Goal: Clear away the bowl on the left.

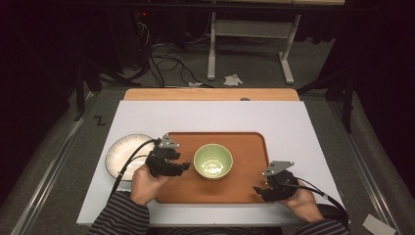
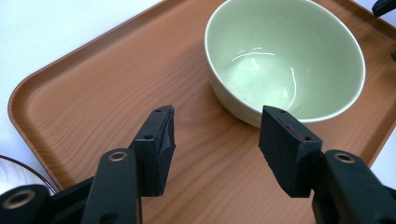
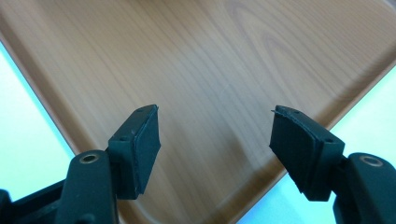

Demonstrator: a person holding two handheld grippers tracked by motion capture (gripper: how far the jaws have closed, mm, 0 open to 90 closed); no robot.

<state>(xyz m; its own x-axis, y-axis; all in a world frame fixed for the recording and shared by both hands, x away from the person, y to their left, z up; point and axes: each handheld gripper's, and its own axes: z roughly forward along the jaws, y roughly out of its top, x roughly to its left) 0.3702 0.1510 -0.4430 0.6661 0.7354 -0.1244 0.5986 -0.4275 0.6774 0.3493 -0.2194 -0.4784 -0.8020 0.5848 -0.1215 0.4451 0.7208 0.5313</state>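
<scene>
A pale green bowl [image 1: 213,160] stands empty in the middle of a wooden tray [image 1: 244,147]. My left gripper [image 1: 183,166] hovers over the tray just left of the bowl, open. In the left gripper view the bowl [image 2: 285,60] sits just beyond the gripper [image 2: 217,126], with only the bare tray [image 2: 93,102] between the pads. My right gripper [image 1: 257,190] is open over the tray's near right corner. The right gripper view has that gripper [image 3: 215,126] standing wide over bare tray wood [image 3: 187,56].
A white ribbed plate [image 1: 128,155] lies on the white table sheet [image 1: 293,122] left of the tray, under the left gripper's cable; its rim [image 2: 14,172] peeks in at the lower left. Beyond the table are a desk frame [image 1: 249,44] and floor cables [image 1: 166,58].
</scene>
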